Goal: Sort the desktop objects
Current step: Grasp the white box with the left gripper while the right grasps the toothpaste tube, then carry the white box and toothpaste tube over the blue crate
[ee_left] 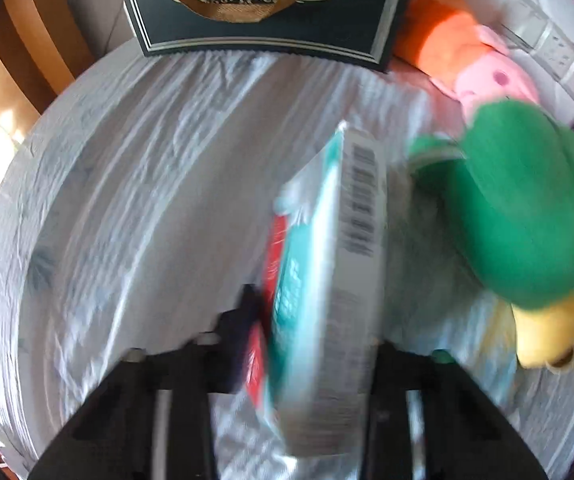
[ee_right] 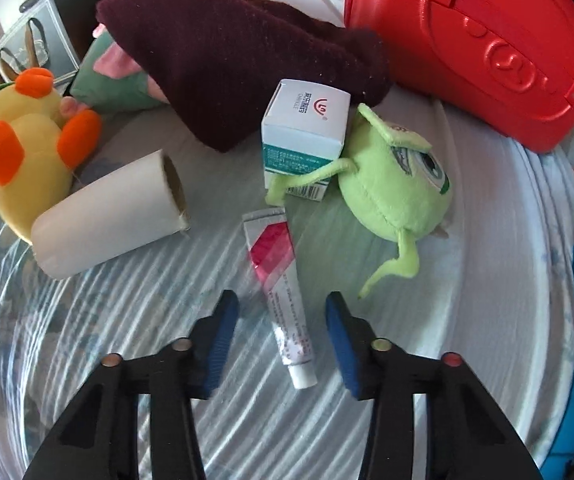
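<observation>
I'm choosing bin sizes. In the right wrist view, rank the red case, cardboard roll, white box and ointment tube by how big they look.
Largest to smallest, as seen:
1. red case
2. cardboard roll
3. white box
4. ointment tube
The tube lies nearest the camera, so it may really be smaller than it looks; roll and box are not far apart.

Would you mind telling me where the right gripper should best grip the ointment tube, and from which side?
Probably from above, across the tube's lower, rounder body just above the white cap, not the flat crimped end. The tube lies flat on the cloth, lengthwise between the right gripper's blue pads, which flank it without touching, so closing there squeezes its narrow width.
</observation>
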